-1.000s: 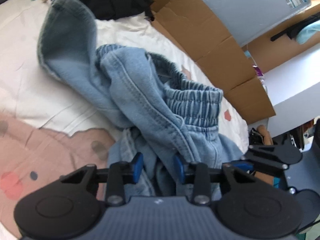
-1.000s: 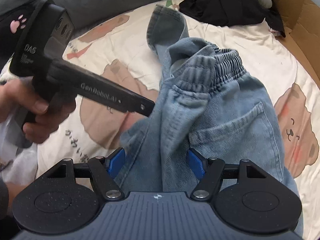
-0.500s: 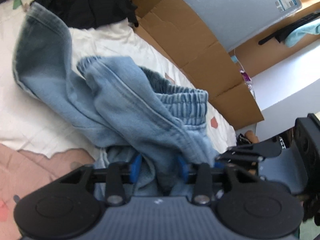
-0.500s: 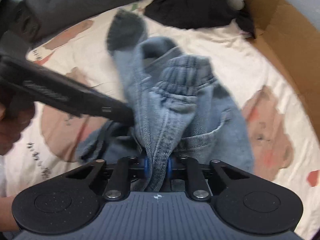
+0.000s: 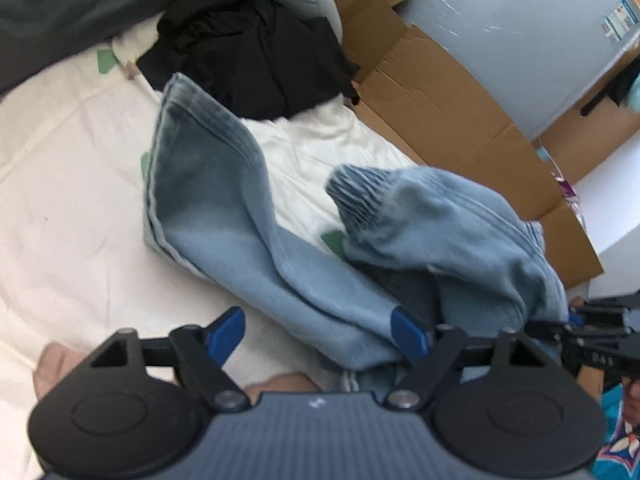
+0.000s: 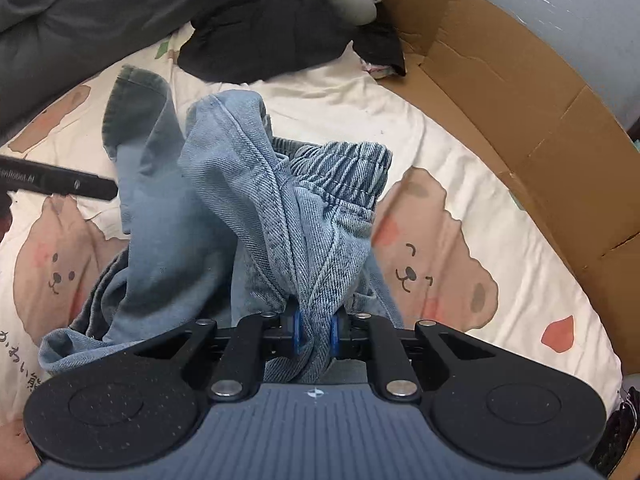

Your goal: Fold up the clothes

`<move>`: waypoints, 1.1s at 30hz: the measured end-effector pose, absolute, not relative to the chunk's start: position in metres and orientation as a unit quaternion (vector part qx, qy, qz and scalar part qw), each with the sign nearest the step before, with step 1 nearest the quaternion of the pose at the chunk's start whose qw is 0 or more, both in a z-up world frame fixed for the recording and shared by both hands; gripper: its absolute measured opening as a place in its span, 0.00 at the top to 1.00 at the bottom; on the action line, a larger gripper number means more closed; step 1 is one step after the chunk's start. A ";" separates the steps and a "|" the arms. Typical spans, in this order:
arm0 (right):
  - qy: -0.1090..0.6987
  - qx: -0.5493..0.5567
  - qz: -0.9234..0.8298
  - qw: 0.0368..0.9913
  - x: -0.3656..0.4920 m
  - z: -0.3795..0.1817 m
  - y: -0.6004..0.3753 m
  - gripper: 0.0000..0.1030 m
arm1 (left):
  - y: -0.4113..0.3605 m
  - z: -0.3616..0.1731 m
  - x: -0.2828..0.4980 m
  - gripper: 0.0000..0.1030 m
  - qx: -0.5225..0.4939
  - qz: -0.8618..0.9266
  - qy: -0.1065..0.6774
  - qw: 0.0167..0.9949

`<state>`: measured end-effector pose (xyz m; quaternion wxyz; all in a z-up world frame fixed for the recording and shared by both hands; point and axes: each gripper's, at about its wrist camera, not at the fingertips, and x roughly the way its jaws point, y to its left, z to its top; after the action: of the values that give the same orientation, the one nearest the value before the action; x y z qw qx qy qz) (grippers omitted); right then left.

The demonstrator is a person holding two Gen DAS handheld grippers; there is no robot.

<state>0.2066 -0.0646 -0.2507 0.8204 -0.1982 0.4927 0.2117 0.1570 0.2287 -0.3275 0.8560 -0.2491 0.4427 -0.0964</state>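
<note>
Light blue jeans [image 5: 224, 216] lie bunched on the bed, one leg stretched toward the far left and the elastic waistband [image 6: 344, 168] raised in the middle. My right gripper [image 6: 315, 332] is shut on a thick fold of the jeans [image 6: 256, 200] just below the waistband. My left gripper [image 5: 318, 332] has its jaws opening wide. The near end of the leg lies between them, against the right pad, but they do not press it. One of the left gripper's black fingers [image 6: 60, 180] shows at the left edge of the right wrist view.
The bed sheet [image 6: 440, 264] is cream with brown bear prints. A black garment [image 5: 256, 60] lies at the far end, with a dark grey blanket [image 6: 80, 12] behind it. Flattened cardboard [image 6: 520, 120] lines the bed's right side. White furniture [image 5: 616, 200] stands beyond.
My right gripper has shut on a fold of the jeans and moved with it. My left gripper has spread wide and let go of the denim it pinched.
</note>
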 end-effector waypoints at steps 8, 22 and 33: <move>0.492 -0.201 0.212 0.820 0.207 -0.254 -0.063 0.88 | 0.230 -0.360 0.190 0.15 -0.276 -0.055 0.468 0.838; 0.485 -0.172 0.222 0.829 0.211 -0.237 -0.064 0.93 | 0.209 -0.375 0.186 0.89 -0.315 -0.103 0.519 0.788; 0.431 -0.138 0.247 0.857 0.210 -0.179 -0.061 0.94 | 0.177 -0.372 0.170 0.90 -0.321 -0.140 0.550 0.758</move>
<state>0.2100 -0.0611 -0.1790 0.8568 -0.1379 0.4311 0.2469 0.1703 0.1768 -0.3724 0.7584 -0.3209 0.5496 -0.1404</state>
